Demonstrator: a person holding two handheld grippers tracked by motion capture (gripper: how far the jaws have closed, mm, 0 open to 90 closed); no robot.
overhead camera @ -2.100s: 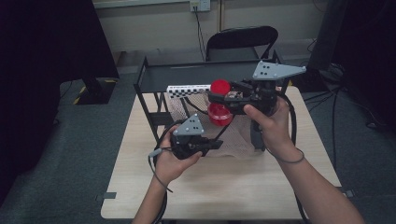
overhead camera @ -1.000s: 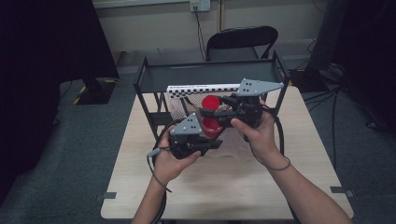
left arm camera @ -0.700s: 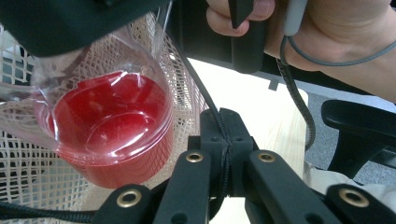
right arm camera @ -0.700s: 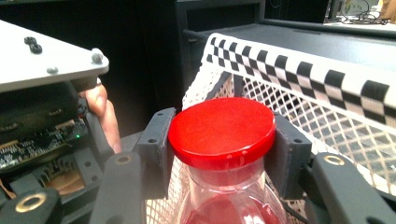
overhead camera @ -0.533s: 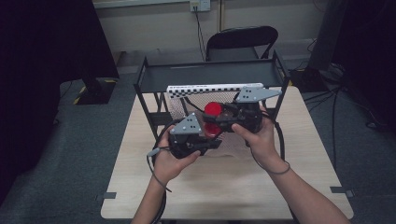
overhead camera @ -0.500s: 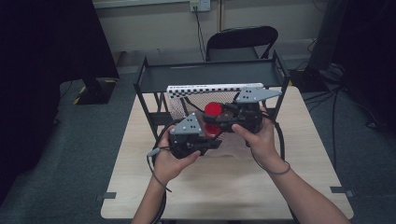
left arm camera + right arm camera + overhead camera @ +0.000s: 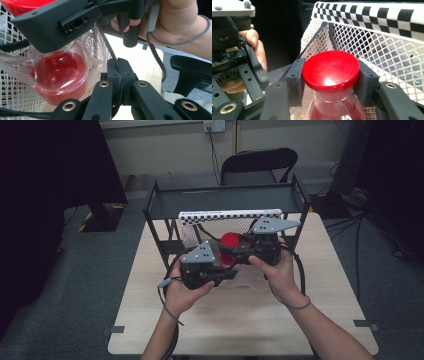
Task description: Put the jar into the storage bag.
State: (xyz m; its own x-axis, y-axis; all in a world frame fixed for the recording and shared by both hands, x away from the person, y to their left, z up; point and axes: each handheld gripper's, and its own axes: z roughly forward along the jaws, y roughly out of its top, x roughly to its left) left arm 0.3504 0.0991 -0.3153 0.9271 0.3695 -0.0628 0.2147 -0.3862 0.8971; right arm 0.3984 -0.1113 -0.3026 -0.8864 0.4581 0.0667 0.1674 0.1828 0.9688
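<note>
Clear bottle (image 7: 329, 110) with red liquid and red cap (image 7: 330, 68), centre of the right gripper view, neck just below the cap. Right gripper (image 7: 330, 80) clenched on the cap: one black pad touching each side of it, left and right. In the high view, cap (image 7: 230, 240) at frame centre, just above the middle of the bench (image 7: 240, 320); right gripper (image 7: 240, 251) reaching in from the right, grey plate on top, held in the right hand (image 7: 277, 270). Lower part of the bottle (image 7: 58, 75) at centre left of the left gripper view, clear wall with red content, tilted toward the lens and partly blurred. Left gripper (image 7: 120, 82) closed tight on a thin black cord, jaws together at bottom centre of that view; bottle just beside its jaws, contact not determinable. In the high view, left gripper (image 7: 225, 272) just below and left of the cap, held in the left hand (image 7: 182, 292). White mesh bag (image 7: 387, 50) behind and around the bottle, rim banded with a black-and-white checker strip (image 7: 372, 13) across the upper right of the right gripper view. Black metal rack (image 7: 225, 200) standing at the far edge of the bench, upper centre of the high view; black chair (image 7: 260, 162) behind it, near the top.
</note>
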